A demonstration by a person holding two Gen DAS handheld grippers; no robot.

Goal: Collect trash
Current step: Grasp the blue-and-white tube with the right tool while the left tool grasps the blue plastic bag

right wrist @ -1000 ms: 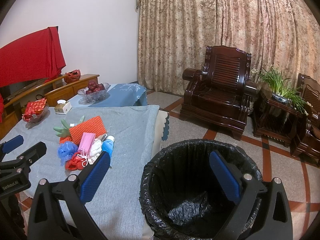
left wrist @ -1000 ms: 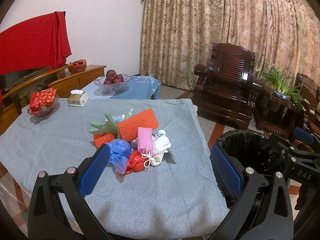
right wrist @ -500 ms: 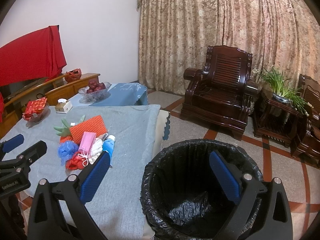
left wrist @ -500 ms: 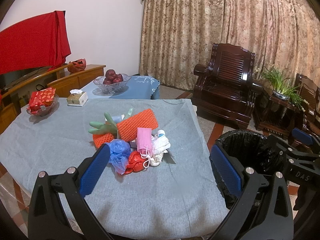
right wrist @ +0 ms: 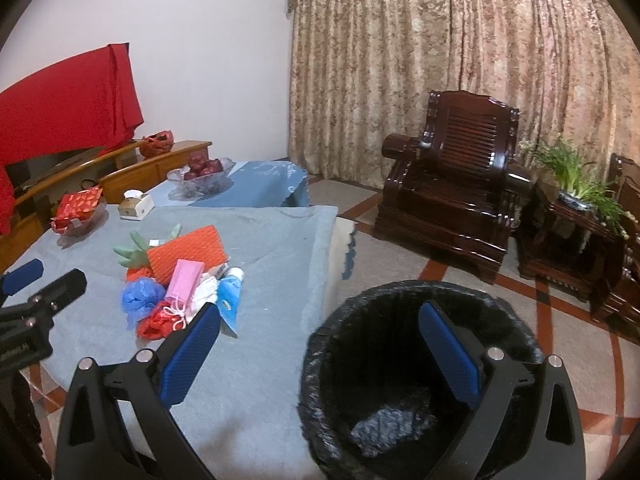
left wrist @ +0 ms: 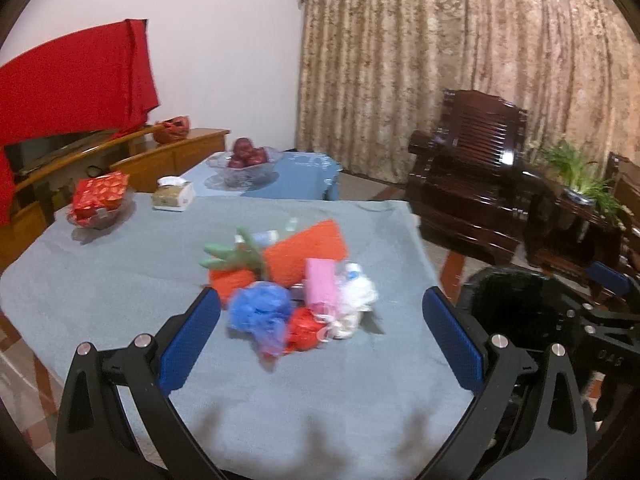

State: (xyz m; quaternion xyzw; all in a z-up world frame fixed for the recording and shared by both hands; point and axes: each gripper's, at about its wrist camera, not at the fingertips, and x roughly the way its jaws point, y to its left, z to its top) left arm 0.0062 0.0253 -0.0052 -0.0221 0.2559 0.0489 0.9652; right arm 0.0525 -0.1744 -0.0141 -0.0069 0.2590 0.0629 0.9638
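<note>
Blue-padded left tool (left wrist: 320, 332) released, facing trash pile (left wrist: 296, 284) mid-frame on counter (left wrist: 120, 280). Right tool (right wrist: 320, 344) released over bin (right wrist: 400, 380), lower right. I'd pinch one loose item, low.

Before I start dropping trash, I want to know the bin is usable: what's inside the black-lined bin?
The trash bin holds only its black liner, with a crumpled shiny patch at the bottom. The near inner wall is hidden by the rim and by the right gripper's fingers.
</note>
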